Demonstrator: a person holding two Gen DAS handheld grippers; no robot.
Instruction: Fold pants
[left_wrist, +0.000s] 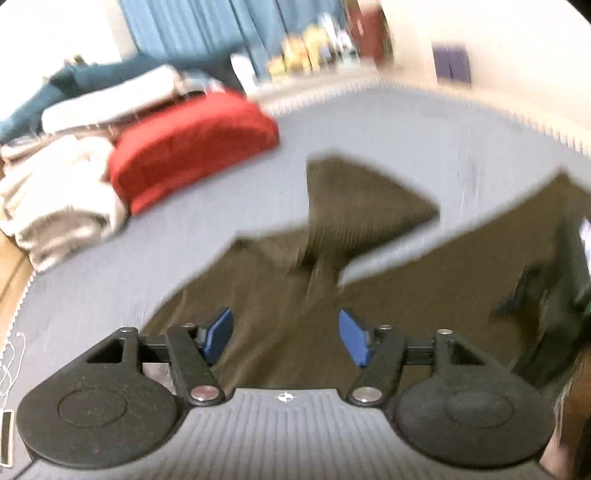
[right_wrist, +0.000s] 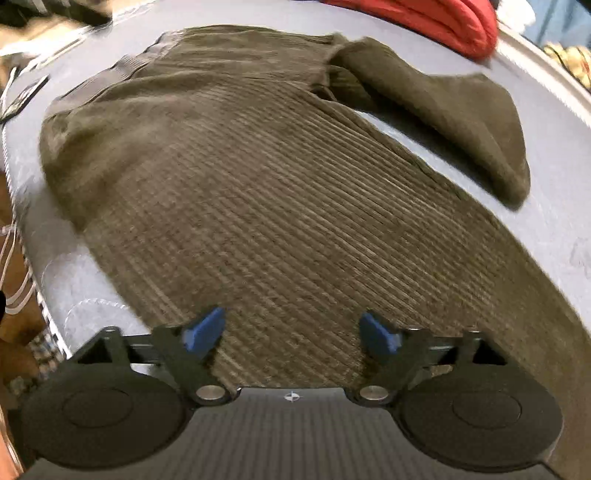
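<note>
Olive-brown corduroy pants (right_wrist: 266, 192) lie spread on a grey-blue surface (right_wrist: 546, 122), waistband at the upper left in the right wrist view, one leg bent back at the upper right. In the left wrist view the pants (left_wrist: 288, 295) fill the lower middle, with a folded-over leg end above. My left gripper (left_wrist: 286, 334) hovers over the fabric, blue pads apart, nothing between them. My right gripper (right_wrist: 293, 332) stands open above the ribbed leg, pads clear of the cloth. The left wrist view is blurred.
A red folded cloth (left_wrist: 192, 147) and a pale heap of laundry (left_wrist: 55, 199) lie at the left of the surface (left_wrist: 424, 129). Teal fabric and blue curtains stand behind. White cords (right_wrist: 14, 280) hang off the left edge.
</note>
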